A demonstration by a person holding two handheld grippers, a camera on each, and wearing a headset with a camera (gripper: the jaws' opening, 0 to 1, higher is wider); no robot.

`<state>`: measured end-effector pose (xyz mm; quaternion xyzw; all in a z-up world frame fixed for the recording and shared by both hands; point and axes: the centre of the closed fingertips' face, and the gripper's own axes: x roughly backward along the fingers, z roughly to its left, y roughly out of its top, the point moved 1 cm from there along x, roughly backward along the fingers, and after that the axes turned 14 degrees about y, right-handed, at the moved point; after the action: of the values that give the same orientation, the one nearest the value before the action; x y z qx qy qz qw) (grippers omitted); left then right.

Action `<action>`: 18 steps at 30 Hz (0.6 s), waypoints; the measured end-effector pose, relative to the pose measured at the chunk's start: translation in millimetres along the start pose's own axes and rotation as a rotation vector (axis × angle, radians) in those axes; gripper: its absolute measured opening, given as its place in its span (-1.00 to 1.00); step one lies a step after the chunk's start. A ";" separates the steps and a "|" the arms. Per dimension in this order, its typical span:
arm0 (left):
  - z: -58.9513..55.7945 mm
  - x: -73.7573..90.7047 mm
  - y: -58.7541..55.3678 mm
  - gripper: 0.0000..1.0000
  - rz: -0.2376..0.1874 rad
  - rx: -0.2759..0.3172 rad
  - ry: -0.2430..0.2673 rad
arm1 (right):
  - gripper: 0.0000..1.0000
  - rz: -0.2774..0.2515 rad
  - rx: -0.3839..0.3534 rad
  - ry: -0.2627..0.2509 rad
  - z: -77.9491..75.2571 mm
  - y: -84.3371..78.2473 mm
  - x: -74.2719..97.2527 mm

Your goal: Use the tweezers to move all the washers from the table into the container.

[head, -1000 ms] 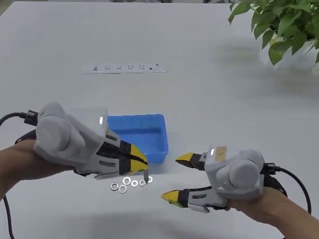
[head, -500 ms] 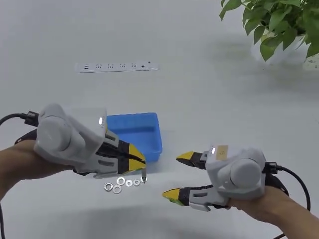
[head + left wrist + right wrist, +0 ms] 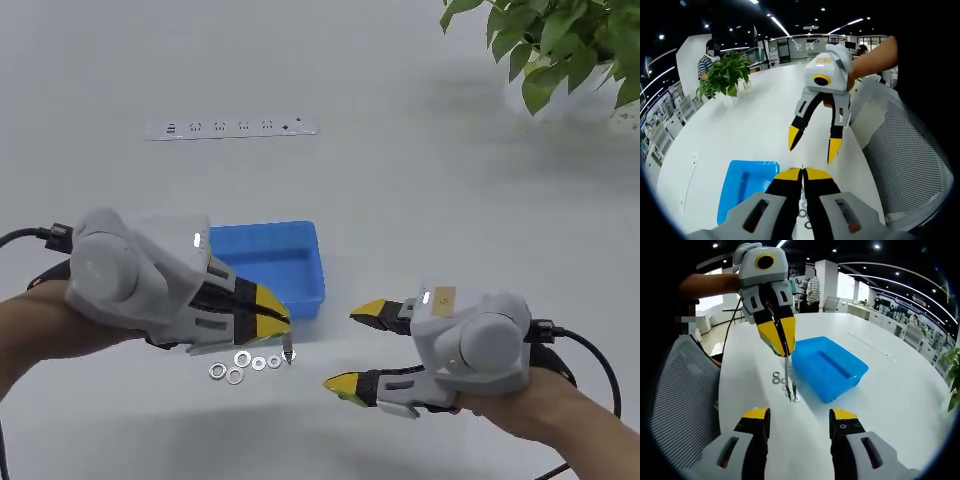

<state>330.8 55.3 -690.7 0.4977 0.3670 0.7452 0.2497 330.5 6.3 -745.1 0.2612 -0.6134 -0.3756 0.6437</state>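
Several small silver washers lie in a short row on the white table, just in front of the blue container. My left gripper is shut on thin metal tweezers, whose tips point down at the right end of the row. In the right gripper view, the tweezers hang from the left gripper, their tips among the washers beside the container. My right gripper is open and holds nothing, a little to the right of the washers.
A white power strip lies farther back on the table. A potted plant stands at the far right. A mesh chair sits at the near table edge. The right gripper faces the left one.
The head camera has shifted, so the whole picture slid a little left and down. The tweezer tips stay at the right end of the washer row. The right gripper has barely moved.
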 end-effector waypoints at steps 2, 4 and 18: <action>1.0 -0.4 0.0 -0.90 0.001 -0.001 0.001 | -0.03 0.001 0.000 0.001 -0.2 -0.2 -0.4; 1.8 -0.5 -0.1 -0.90 0.003 -0.004 0.003 | -0.06 0.000 0.004 0.007 0.0 0.1 -2.0; 1.9 2.1 -2.6 -0.90 0.016 0.002 0.001 | -0.32 0.021 0.081 0.100 1.8 11.0 -23.3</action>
<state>331.7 59.1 -691.2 0.5006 0.3639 0.7469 0.2432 331.3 31.6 -749.9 0.2989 -0.5981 -0.3300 0.6664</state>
